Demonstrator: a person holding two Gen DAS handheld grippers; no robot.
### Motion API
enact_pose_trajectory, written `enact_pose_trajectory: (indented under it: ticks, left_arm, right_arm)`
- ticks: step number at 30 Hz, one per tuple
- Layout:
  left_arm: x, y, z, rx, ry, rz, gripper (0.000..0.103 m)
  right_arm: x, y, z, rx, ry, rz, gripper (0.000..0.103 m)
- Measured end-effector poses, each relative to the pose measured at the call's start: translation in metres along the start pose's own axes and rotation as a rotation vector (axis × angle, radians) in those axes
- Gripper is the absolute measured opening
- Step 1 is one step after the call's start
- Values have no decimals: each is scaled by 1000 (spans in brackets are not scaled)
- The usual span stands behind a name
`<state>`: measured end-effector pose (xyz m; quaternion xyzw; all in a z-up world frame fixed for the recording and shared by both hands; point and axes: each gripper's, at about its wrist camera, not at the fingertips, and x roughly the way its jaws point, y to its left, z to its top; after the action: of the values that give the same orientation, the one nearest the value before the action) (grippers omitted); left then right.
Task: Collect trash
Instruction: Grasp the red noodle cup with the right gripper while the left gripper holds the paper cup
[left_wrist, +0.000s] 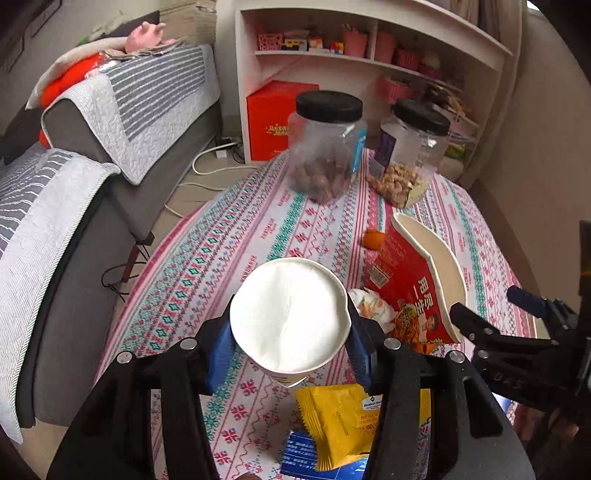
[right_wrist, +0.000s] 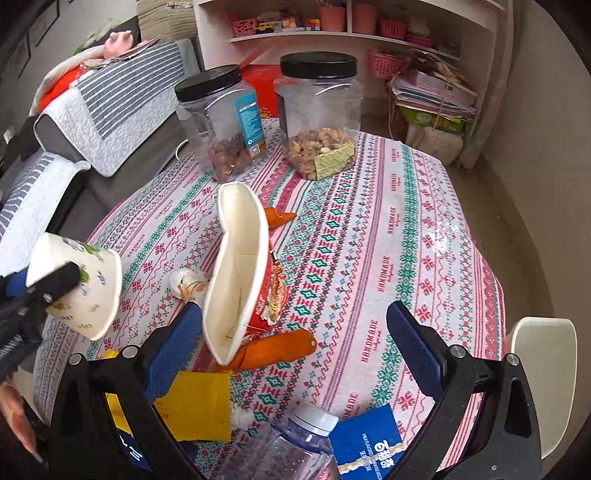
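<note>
A white paper cup (left_wrist: 290, 314) with a small flower print sits mouth-first between my left gripper's (left_wrist: 290, 338) blue pads, which press on its sides. The right wrist view shows the same cup (right_wrist: 79, 291) tilted above the tablecloth in that grip. A squashed red noodle bowl (right_wrist: 240, 273) stands on edge just right of my right gripper's left finger (right_wrist: 173, 343). My right gripper (right_wrist: 291, 317) is open over the table, with nothing between its pads. Orange peel (right_wrist: 277, 350) lies under the bowl.
More litter lies near: a yellow wrapper (right_wrist: 195, 406), a blue packet (right_wrist: 369, 443), a clear bottle (right_wrist: 295, 443) and a crumpled tissue (right_wrist: 188, 282). Two black-lidded jars (left_wrist: 328, 147) (left_wrist: 410, 155) stand at the table's far side. A sofa (left_wrist: 74, 258) is left, a white chair (right_wrist: 543, 369) right.
</note>
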<state>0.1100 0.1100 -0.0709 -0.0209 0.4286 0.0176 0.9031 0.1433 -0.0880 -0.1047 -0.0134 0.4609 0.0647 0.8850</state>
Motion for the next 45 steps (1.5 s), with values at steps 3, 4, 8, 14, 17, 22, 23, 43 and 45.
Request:
enact_pose_trajectory:
  ticks: [3, 4, 8, 14, 17, 22, 23, 43, 45]
  left_arm:
    - [-7, 12, 4, -32, -14, -2, 52]
    - [-8, 14, 4, -37, -15, -1, 52]
    - [-6, 20, 2, -42, -12, 11, 52]
    - [1, 22, -2, -49, 1, 24, 52]
    - [-2, 20, -2, -41, -15, 27, 52]
    - [-10, 20, 1, -49, -55, 35, 52]
    - [-12, 21, 1, -54, -60, 34, 52]
    - [-31, -14, 5, -33, -110, -2, 52]
    - [-33, -21, 5, -20, -117, -6, 52]
  right_arm:
    - [16, 11, 5, -5, 37, 1, 96]
    - [22, 12, 7, 4, 47, 2, 96]
    - [38, 12, 7, 1, 95, 27, 78]
    - [39, 9, 4, 31, 93, 84, 27]
    - [27, 12, 6, 18, 49, 82, 27]
    - [1, 19, 10, -7, -25, 89, 27]
    - [-3, 21, 11, -11, -36, 90, 27]
    - [-68, -5, 1, -41, -168, 25, 27]
    - [-72, -11, -1, -25, -174, 15, 27]
